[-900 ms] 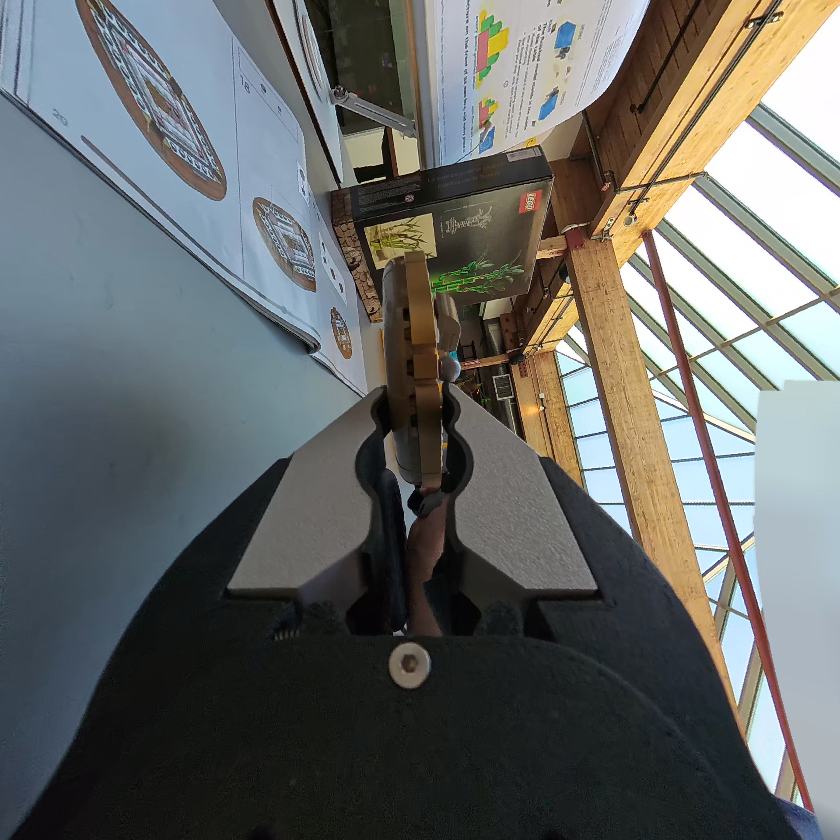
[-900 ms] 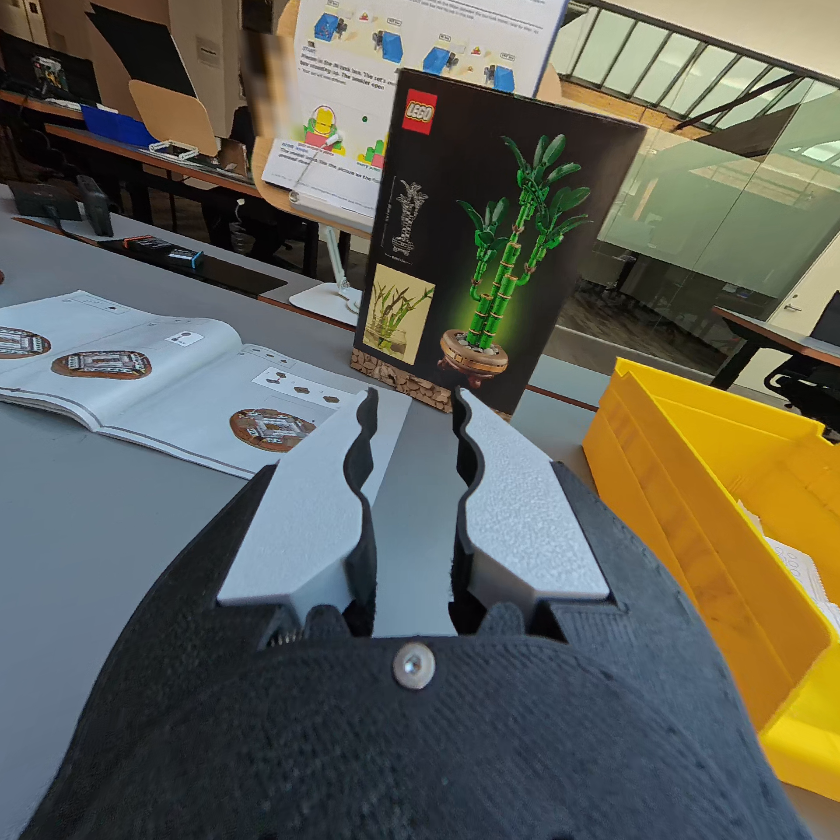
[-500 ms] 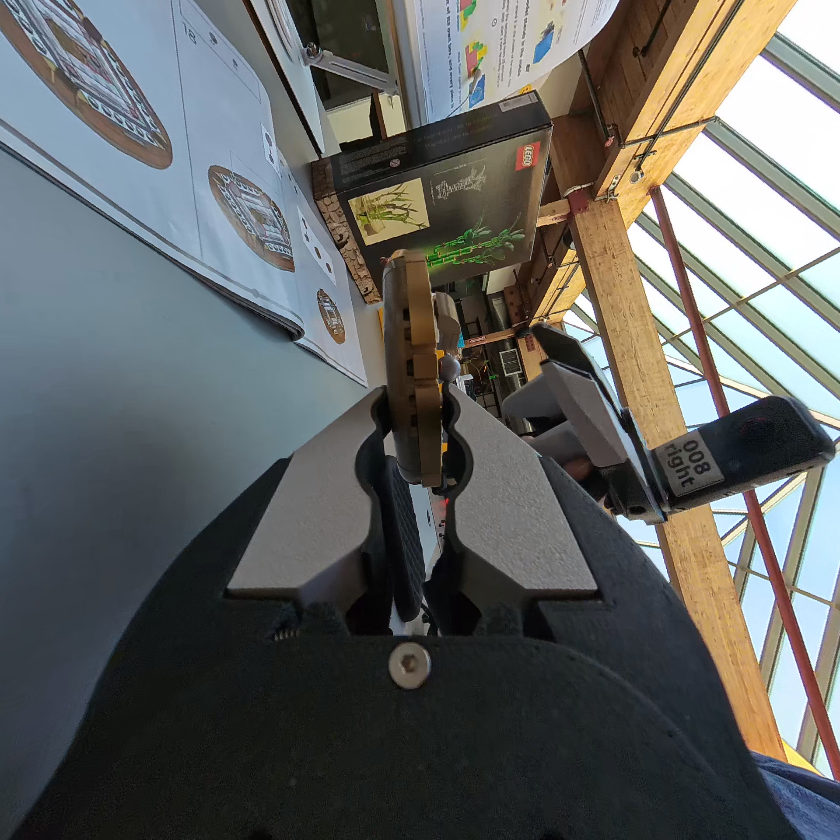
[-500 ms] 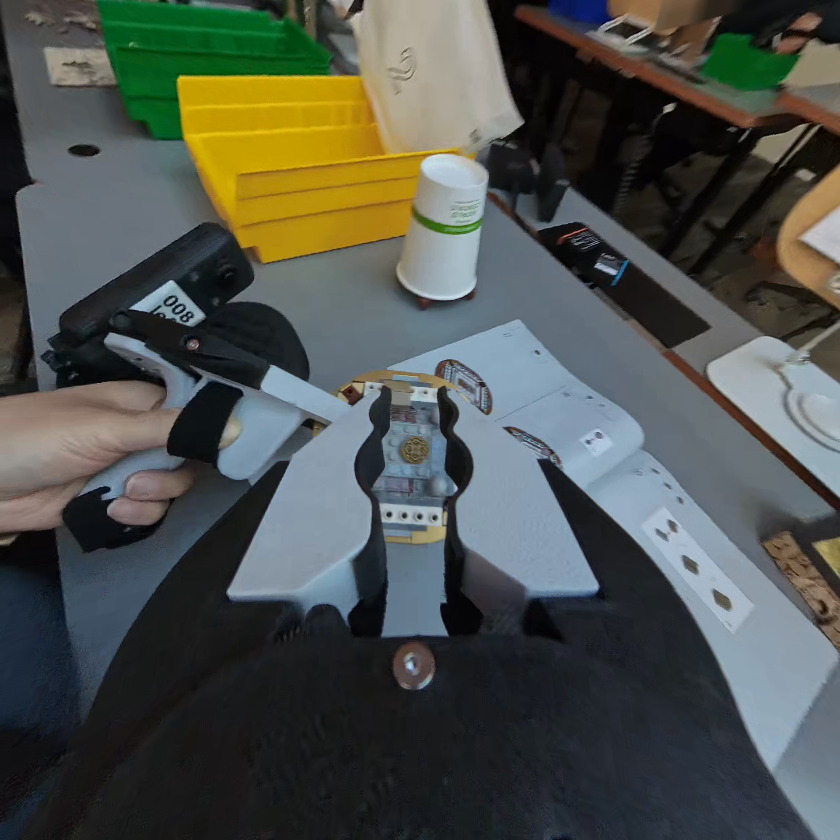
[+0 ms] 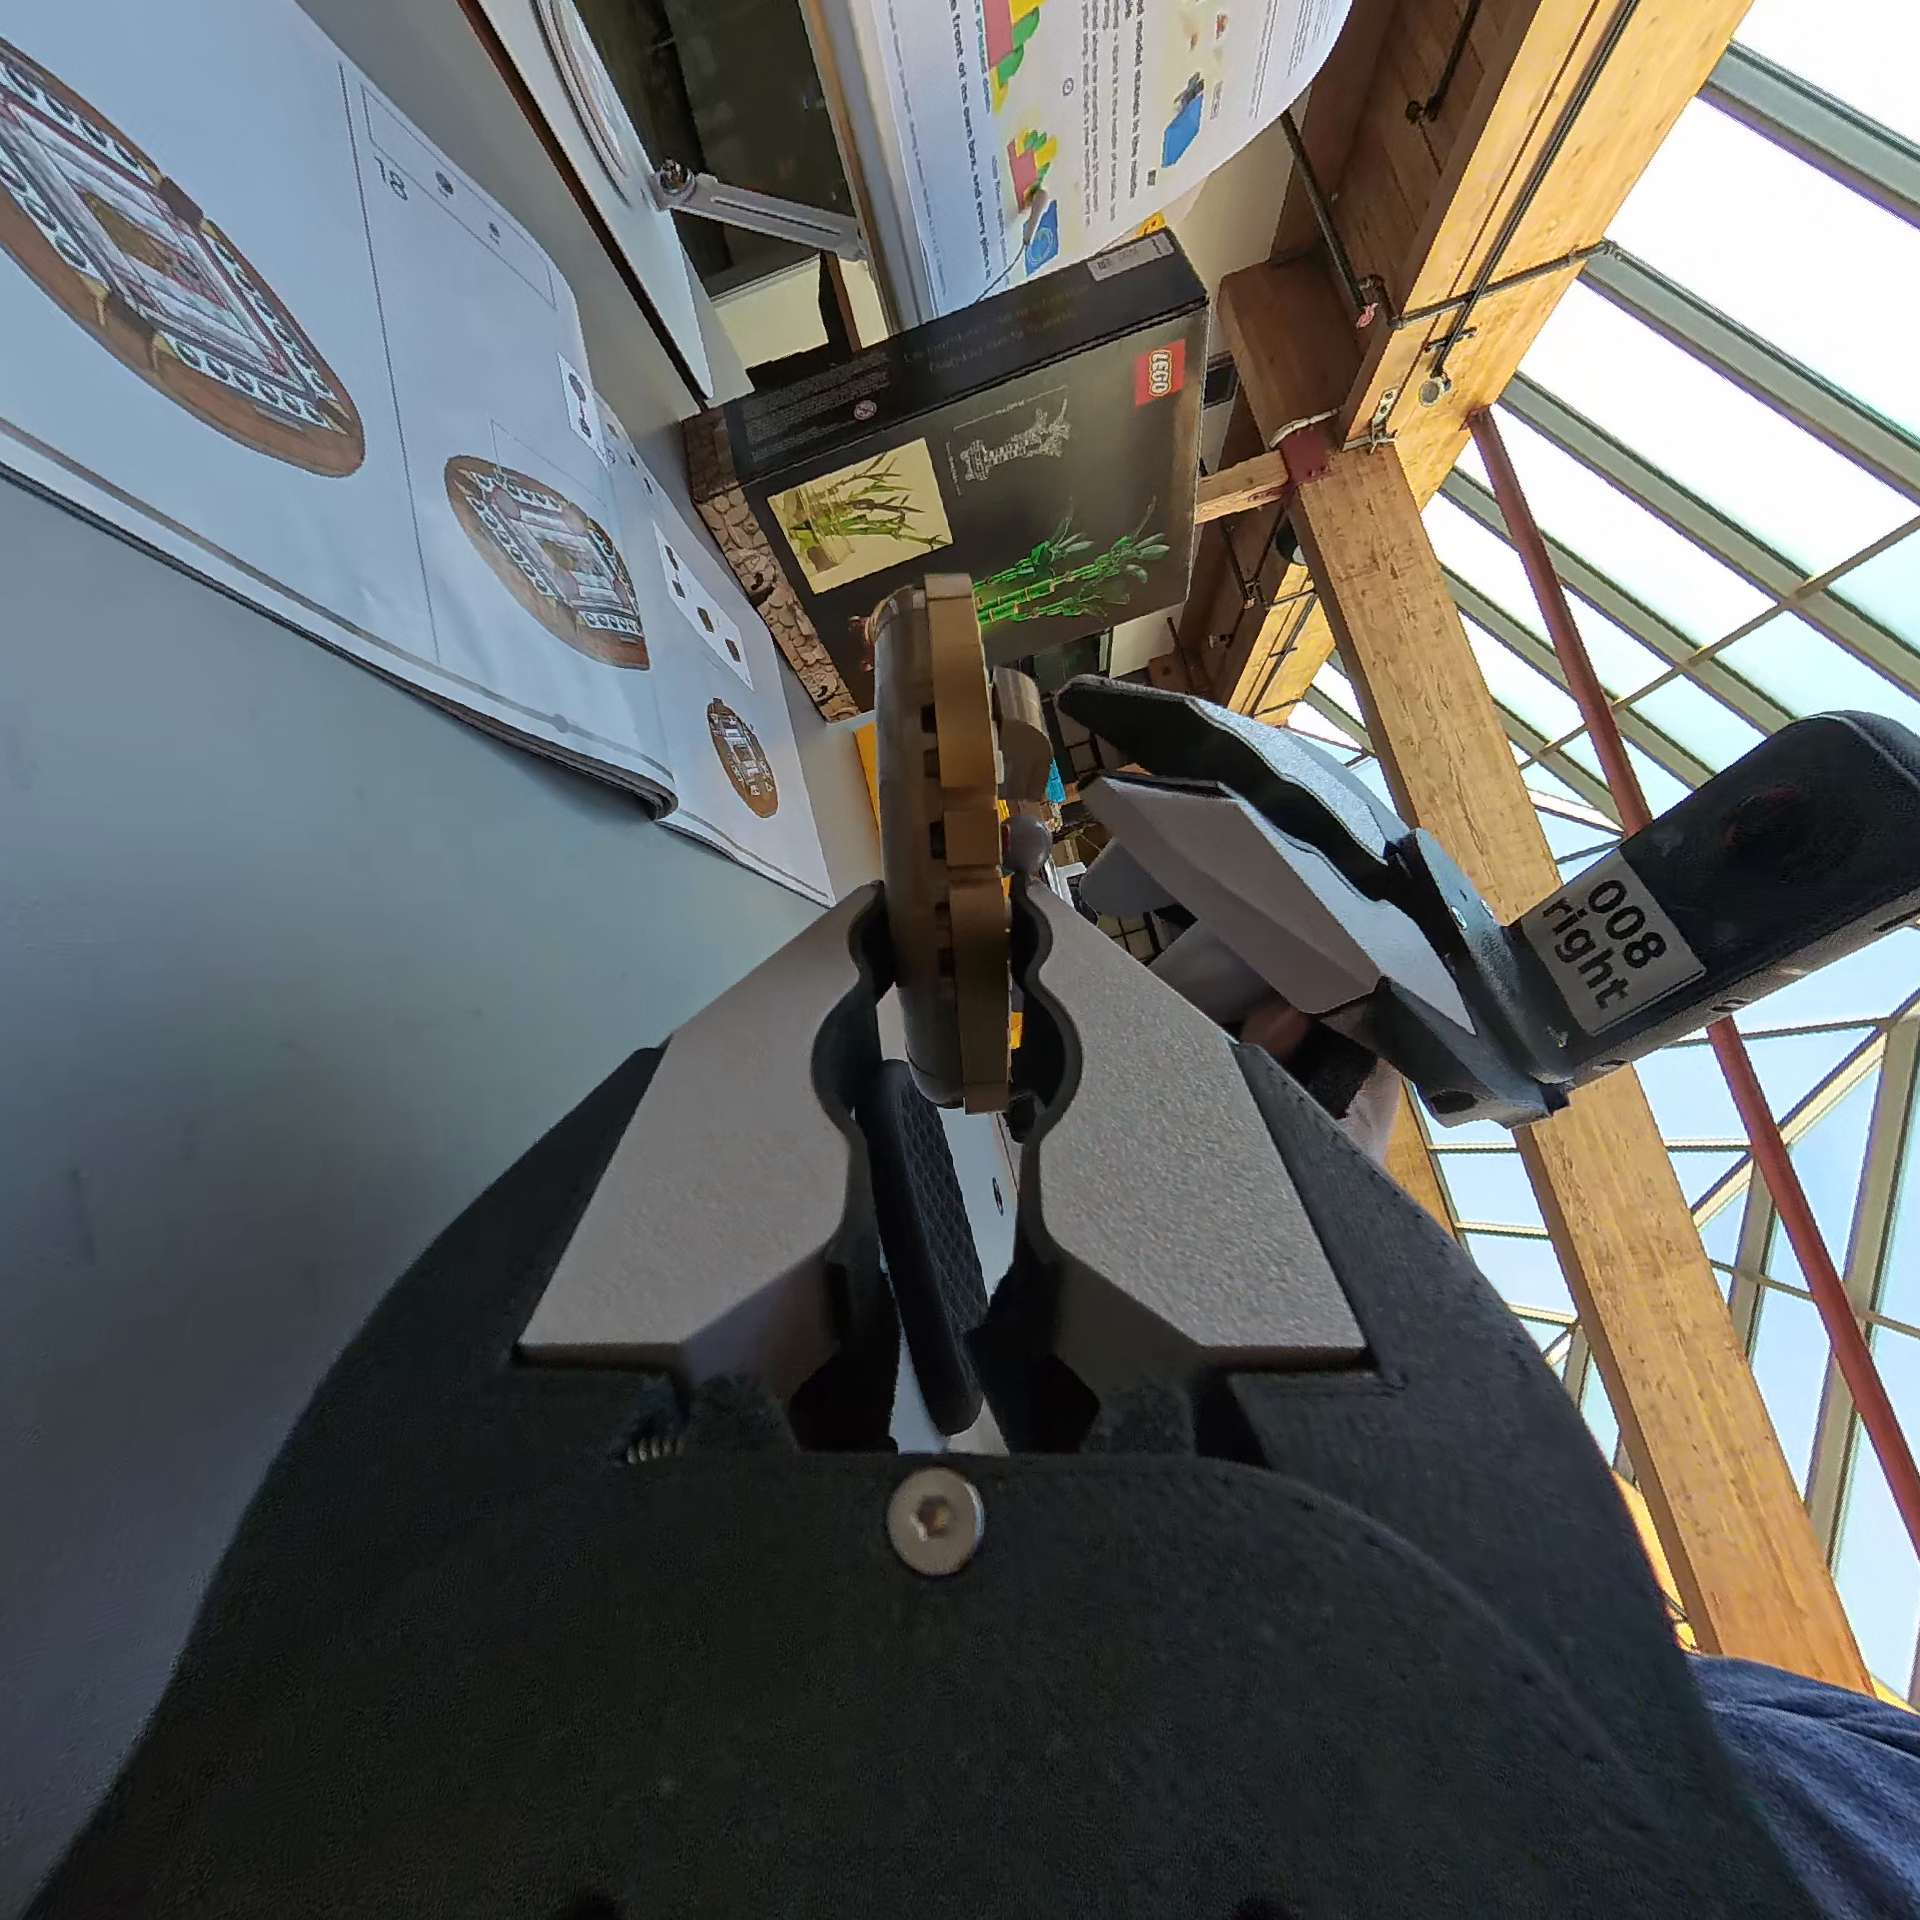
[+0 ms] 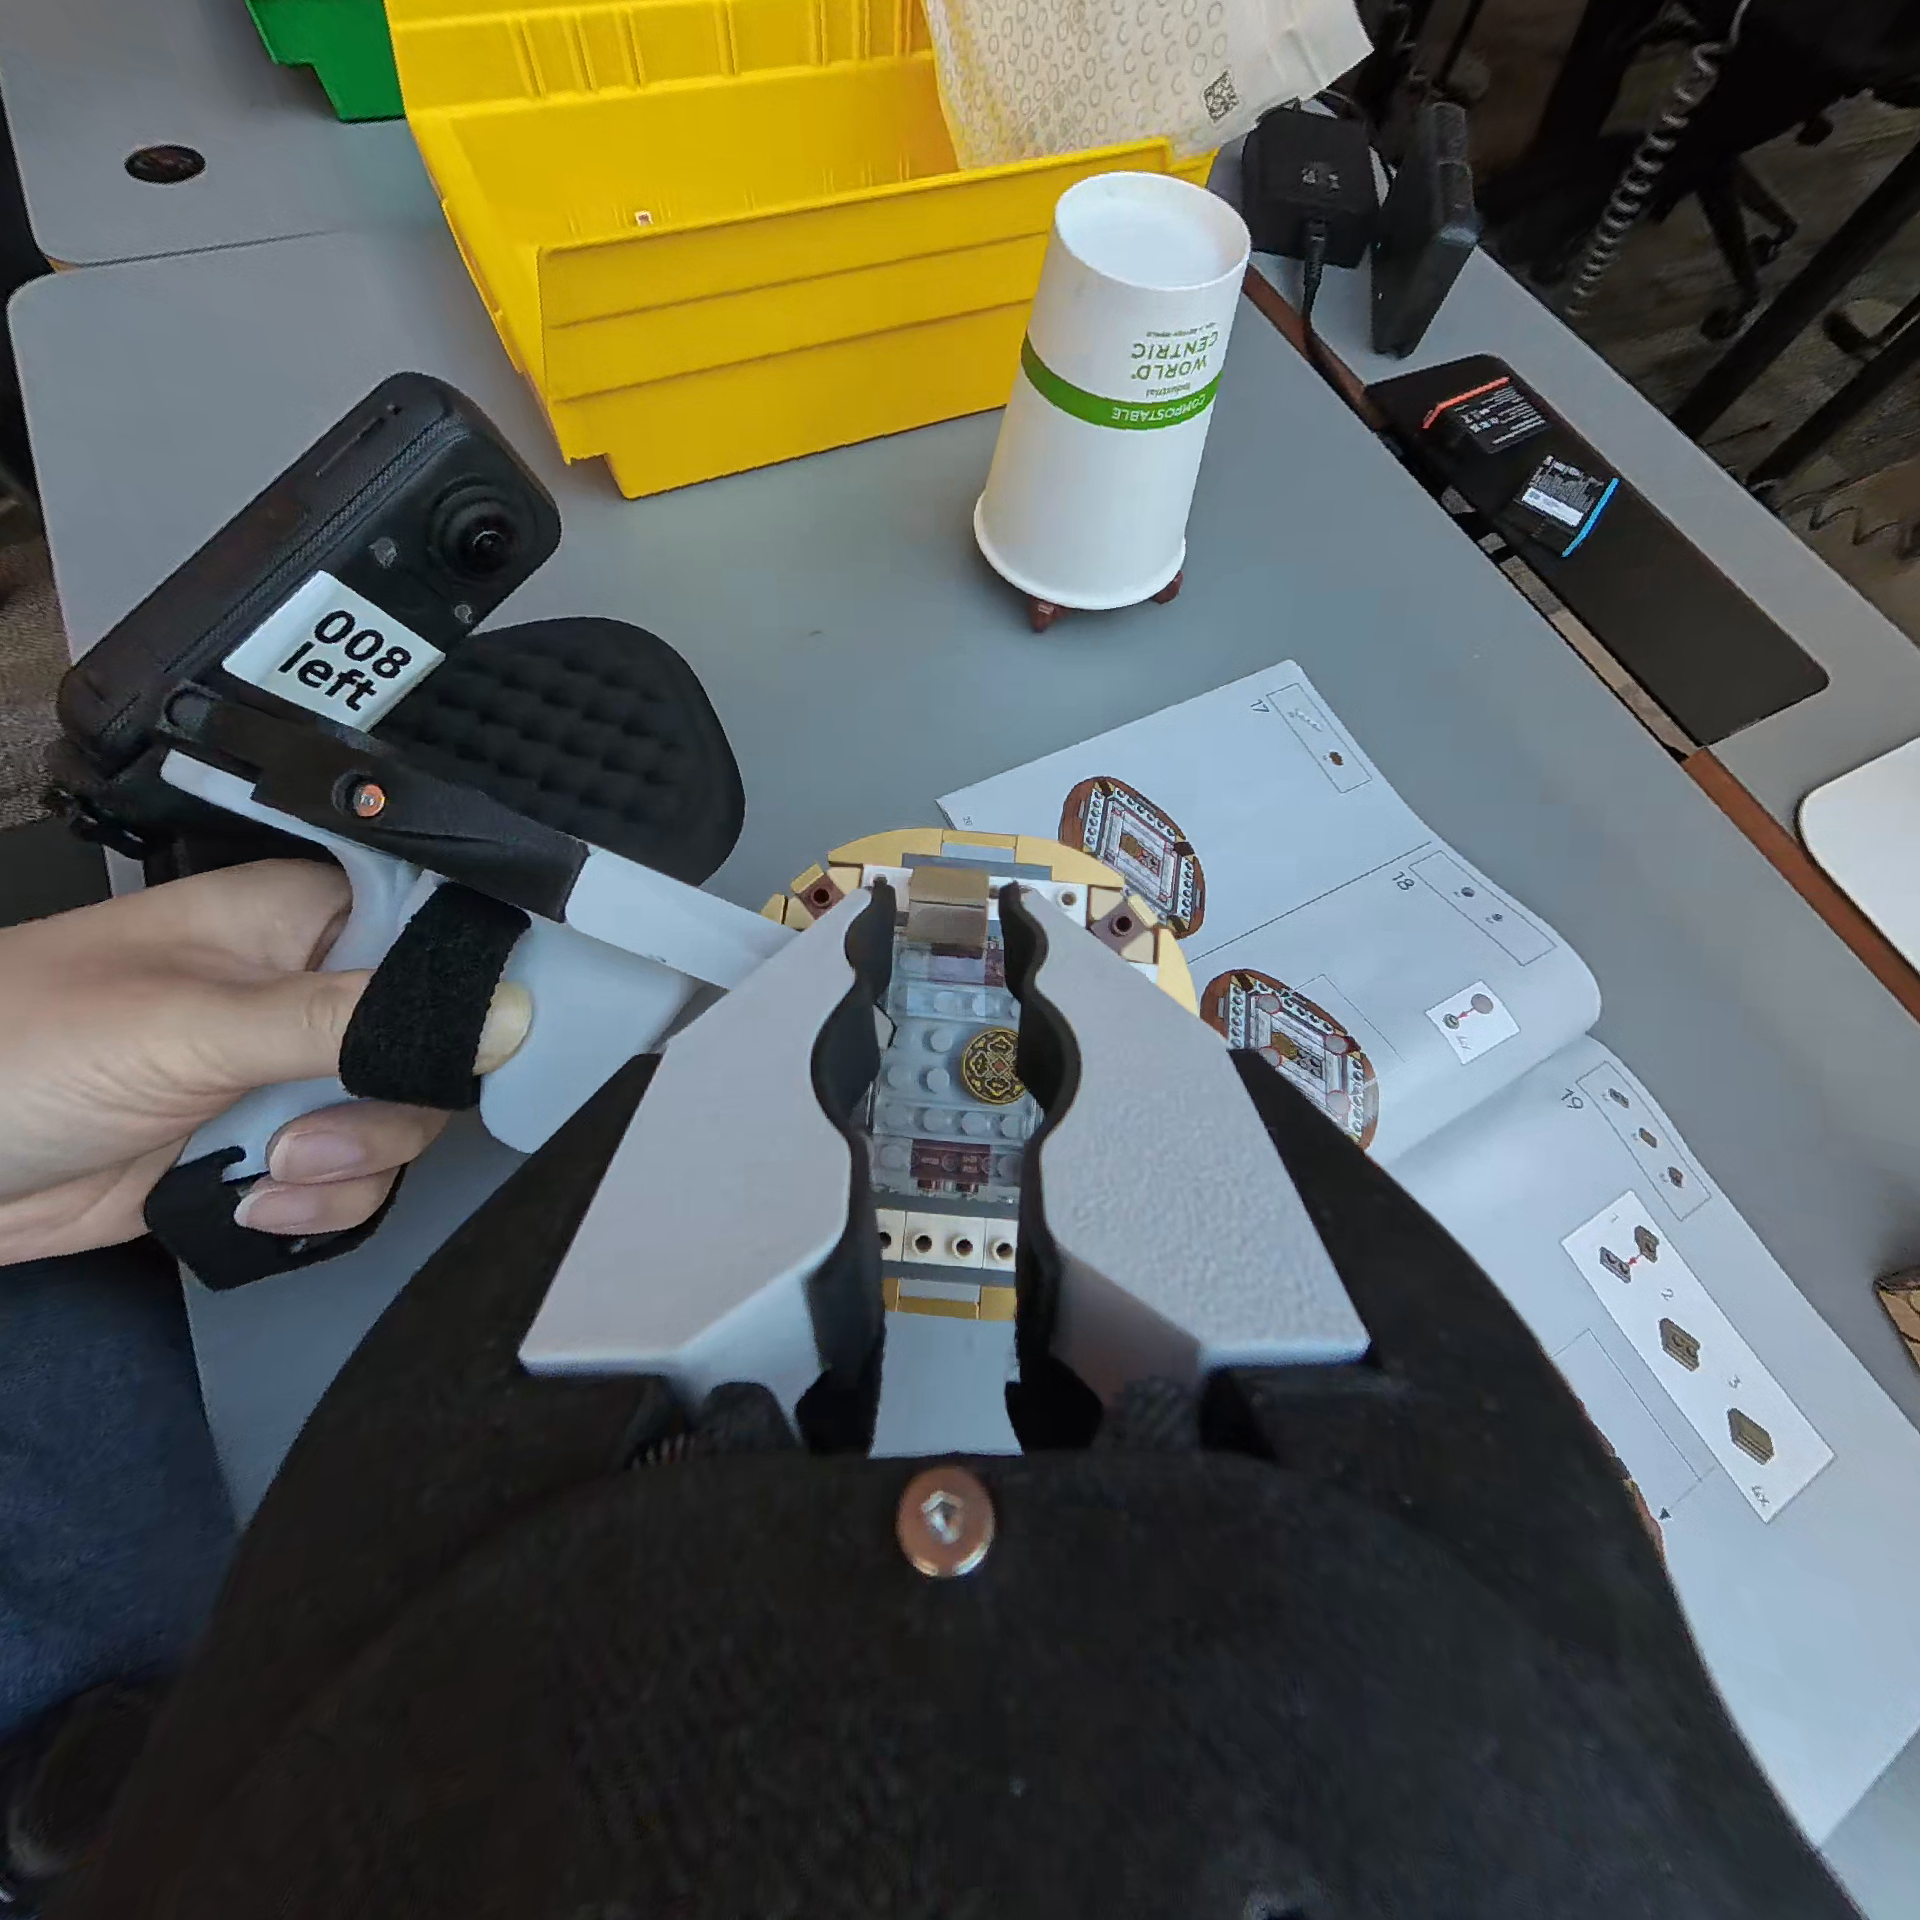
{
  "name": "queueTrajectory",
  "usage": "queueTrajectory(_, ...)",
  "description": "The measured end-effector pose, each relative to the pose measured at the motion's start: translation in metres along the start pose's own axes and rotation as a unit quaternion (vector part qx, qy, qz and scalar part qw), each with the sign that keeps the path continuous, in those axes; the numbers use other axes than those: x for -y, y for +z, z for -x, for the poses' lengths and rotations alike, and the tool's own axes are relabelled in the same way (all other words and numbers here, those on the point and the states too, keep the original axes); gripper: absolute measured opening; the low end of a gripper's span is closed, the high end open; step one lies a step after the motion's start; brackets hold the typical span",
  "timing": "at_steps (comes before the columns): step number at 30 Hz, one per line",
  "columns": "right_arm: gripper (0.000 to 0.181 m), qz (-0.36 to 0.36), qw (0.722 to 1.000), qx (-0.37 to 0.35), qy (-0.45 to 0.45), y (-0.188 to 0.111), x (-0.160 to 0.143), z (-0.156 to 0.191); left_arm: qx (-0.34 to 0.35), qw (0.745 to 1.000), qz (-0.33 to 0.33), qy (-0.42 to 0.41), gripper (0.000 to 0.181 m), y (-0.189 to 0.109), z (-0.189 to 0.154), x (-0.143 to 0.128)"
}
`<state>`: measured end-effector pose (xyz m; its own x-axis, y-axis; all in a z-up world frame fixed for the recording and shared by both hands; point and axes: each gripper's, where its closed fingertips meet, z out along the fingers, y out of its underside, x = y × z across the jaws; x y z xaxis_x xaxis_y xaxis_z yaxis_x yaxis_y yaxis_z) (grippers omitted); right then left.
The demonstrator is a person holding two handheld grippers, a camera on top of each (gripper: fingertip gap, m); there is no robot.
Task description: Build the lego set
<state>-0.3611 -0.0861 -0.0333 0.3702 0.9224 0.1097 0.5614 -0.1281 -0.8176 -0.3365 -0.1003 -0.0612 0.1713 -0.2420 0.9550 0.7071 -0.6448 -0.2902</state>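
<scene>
My left gripper (image 5: 945, 920) is shut on the rim of a round tan lego base (image 5: 940, 831), held edge-on above the grey table (image 5: 260, 987). In the right wrist view the base (image 6: 951, 1081) faces me, with grey plates, a gold round tile and a small tan brick (image 6: 945, 899) on its far part. My right gripper (image 6: 943, 906) is open, its fingertips on either side of that brick, close over the base. The left gripper (image 6: 634, 920) comes in from the left, held by a hand (image 6: 156, 1039). The right gripper (image 5: 1226, 821) shows beside the base.
An open instruction booklet (image 6: 1455, 997) lies on the table right of the base. An upturned white paper cup (image 6: 1122, 395) and stacked yellow bins (image 6: 779, 260) stand behind. The black lego box (image 5: 966, 488) stands upright beyond the booklet. Black devices (image 6: 1558, 499) lie at the far right. Only a small space, under 4 cm, lies between the two pairs of fingers.
My right gripper swung from facing the box to over the base and has moved in closer to it, still open. The left gripper keeps its hold on the base.
</scene>
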Motion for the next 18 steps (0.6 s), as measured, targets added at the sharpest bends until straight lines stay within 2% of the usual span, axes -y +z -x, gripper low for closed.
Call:
queueTrajectory(8,0.015,0.015,1.0,-0.011,-0.006,0.004,-0.005,-0.003,-0.002,1.0,0.001,-0.001,0.019,0.0,-0.001,0.0)
queueTrajectory(14,0.015,-0.051,0.997,-0.01,0.053,-0.022,0.023,-0.025,-0.004,1.0,-0.001,-0.01,0.019,-0.001,-0.001,0.0)
queueTrajectory(18,0.015,-0.046,0.993,0.042,0.101,-0.033,0.024,-0.032,-0.008,1.0,0.001,-0.011,0.019,-0.001,-0.003,-0.001)
